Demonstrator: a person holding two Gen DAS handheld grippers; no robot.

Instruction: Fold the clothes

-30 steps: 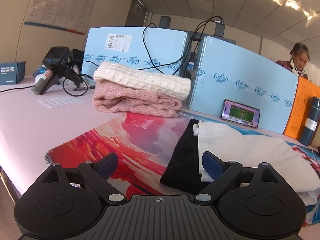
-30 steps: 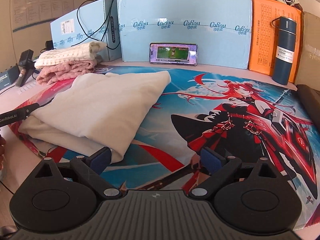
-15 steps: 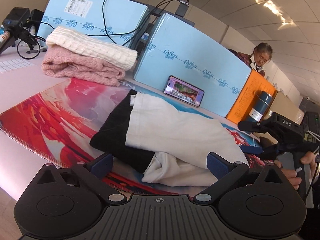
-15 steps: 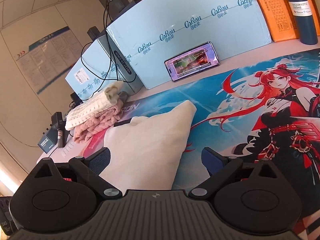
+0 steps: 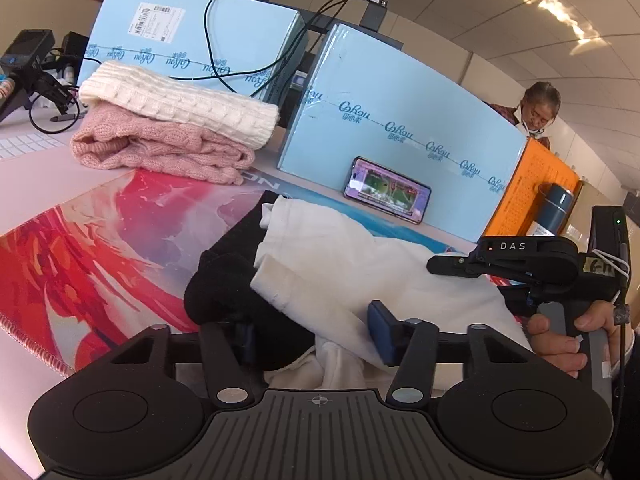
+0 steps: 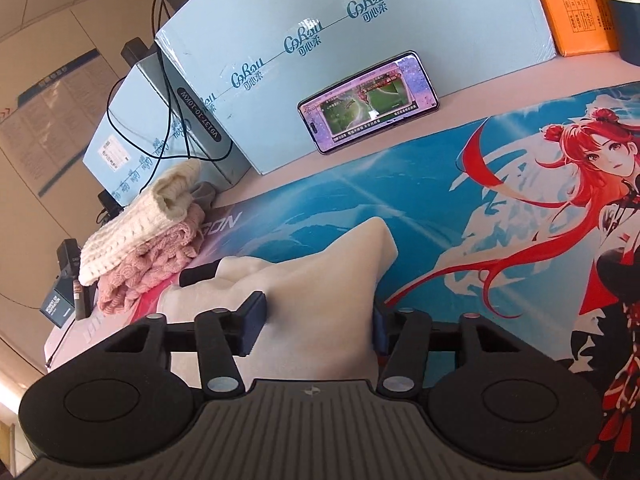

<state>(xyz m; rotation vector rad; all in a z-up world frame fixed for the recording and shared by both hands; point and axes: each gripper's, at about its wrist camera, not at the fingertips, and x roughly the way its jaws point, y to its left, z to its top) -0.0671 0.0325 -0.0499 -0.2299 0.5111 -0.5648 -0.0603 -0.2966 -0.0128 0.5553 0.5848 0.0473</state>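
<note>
Cloth first: your cream garment (image 5: 344,276) lies folded on the printed mat (image 5: 100,248), with a black garment (image 5: 224,292) under its left side, both near the mat's front edge. In the right wrist view the cream fabric (image 6: 320,304) bunches up between the blue pads, its far corner lifted off the mat (image 6: 440,208).

Your left tongs (image 5: 316,332) are closing; black and cream cloth sits between the pads, the right pad against the cream fabric, the left pad mostly hidden behind the black cloth. Your right tongs (image 6: 316,324) are closing as well, both pads pressed into the cream garment. The left wrist view shows the right tongs' black body (image 5: 520,264) at the garment's far end, with your right hand (image 5: 568,340) on its grip.

Behind the mat on the worktop (image 5: 36,168): a white knit (image 5: 176,104) stacked on a pink knit (image 5: 160,148), two pale blue boxes (image 5: 400,136), a phone (image 5: 386,190) leaning on one with its screen lit, an orange box (image 5: 532,196), a dark blue flask (image 5: 556,208). A person (image 5: 536,112) sits beyond the boxes.
</note>
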